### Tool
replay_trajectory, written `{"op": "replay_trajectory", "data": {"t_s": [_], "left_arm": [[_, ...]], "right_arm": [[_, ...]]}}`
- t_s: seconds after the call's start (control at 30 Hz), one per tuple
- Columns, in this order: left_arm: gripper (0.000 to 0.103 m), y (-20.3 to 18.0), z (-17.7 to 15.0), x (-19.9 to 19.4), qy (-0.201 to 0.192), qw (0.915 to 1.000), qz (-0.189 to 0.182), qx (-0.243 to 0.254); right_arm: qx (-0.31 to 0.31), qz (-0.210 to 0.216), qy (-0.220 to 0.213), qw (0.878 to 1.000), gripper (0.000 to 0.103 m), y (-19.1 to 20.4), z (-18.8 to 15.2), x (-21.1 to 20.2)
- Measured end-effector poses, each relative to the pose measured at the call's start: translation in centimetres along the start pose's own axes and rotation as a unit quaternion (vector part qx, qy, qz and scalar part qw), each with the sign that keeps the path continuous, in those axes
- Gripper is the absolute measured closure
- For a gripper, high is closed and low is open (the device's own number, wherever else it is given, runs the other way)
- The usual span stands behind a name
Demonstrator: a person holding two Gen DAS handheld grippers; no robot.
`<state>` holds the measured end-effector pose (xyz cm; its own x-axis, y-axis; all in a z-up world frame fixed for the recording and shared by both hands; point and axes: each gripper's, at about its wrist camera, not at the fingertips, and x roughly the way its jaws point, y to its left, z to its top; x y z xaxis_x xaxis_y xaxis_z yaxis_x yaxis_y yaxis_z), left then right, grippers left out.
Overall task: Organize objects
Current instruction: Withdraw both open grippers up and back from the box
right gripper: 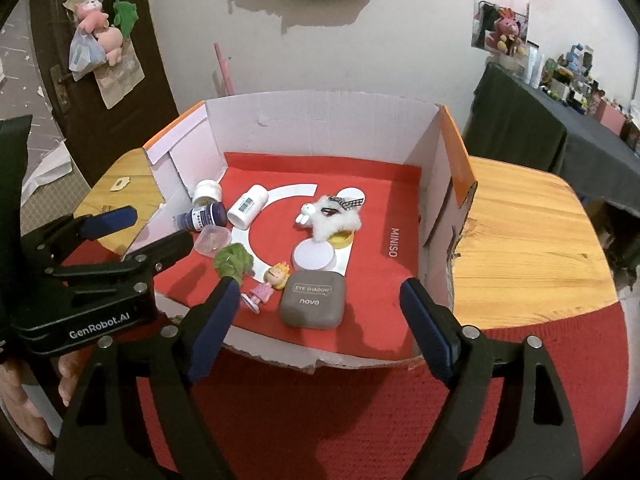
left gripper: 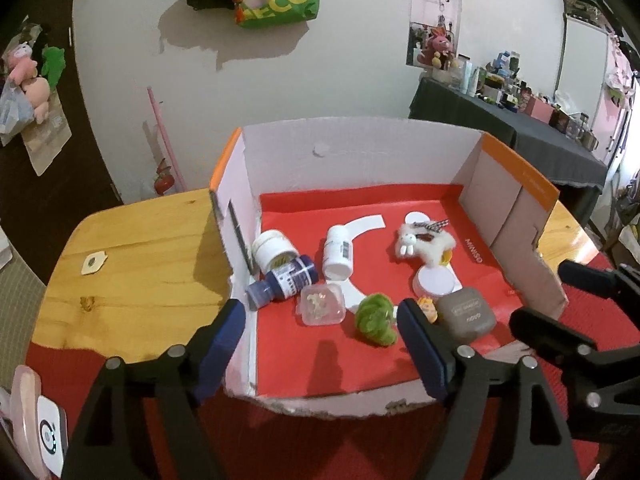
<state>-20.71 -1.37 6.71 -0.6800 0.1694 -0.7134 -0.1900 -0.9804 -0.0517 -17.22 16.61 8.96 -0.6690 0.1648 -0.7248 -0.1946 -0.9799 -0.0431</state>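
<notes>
Because the things lie so close together in the box [left gripper: 360,152], the left view shows a few ways this could go badly. The left gripper [left gripper: 322,342] is spread wide and holds nothing, hanging over the near edge. If it comes down on the green toy [left gripper: 374,320], one finger could knock the clear case [left gripper: 322,304] or the little doll [left gripper: 426,307]. The blue bottle [left gripper: 284,280] lies on its side against a white jar [left gripper: 272,248], so a bump could set it rolling. Counted here: one blue bottle, one white jar, one white bottle [left gripper: 338,252], one clear case, one green toy, one bunny [left gripper: 424,242], one tin [left gripper: 436,282], one grey case [left gripper: 466,314], one doll.

In the right view, the right gripper [right gripper: 318,312] is also spread wide and holds nothing. It hangs just over the grey case [right gripper: 314,298]. The doll [right gripper: 268,284] lies right beside that case, so a finger could push it. The left gripper [right gripper: 150,230] sits near, and the two could bump. The count is the same here: nine things, one of each, all in the box [right gripper: 320,120] on the counter [right gripper: 520,240].
</notes>
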Motion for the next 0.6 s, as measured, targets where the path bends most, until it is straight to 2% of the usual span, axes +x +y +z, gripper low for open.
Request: {"op": "replay_trajectory", "data": {"t_s": [0.03, 0.17, 0.27, 0.4, 0.6], "left_arm": [[0.020, -0.1, -0.2, -0.1, -0.002, 1.0000, 0.004, 0.000], [0.012, -0.3, -0.9, -0.3, -0.008, 0.9999, 0.010, 0.001], [0.012, -0.3, -1.2, -0.5, -0.010, 0.9999, 0.008, 0.000], [0.001, 0.1, -1.7, -0.8, -0.012, 0.9999, 0.005, -0.008], [0.000, 0.4, -2.5, -0.8, -0.016, 0.9996, 0.019, -0.011]], "right_arm": [[0.001, 0.000, -0.002, 1.000, 0.013, 0.1, -0.1, -0.1], [0.006, 0.007, -0.007, 1.000, 0.013, 0.2, -0.6, -0.4], [0.006, 0.003, -0.008, 1.000, 0.013, 0.3, -1.0, -0.3], [0.014, 0.002, -0.010, 1.000, 0.013, 0.1, -1.5, -0.3], [0.016, 0.000, -0.008, 1.000, 0.012, 0.2, -2.0, -0.1]]}}
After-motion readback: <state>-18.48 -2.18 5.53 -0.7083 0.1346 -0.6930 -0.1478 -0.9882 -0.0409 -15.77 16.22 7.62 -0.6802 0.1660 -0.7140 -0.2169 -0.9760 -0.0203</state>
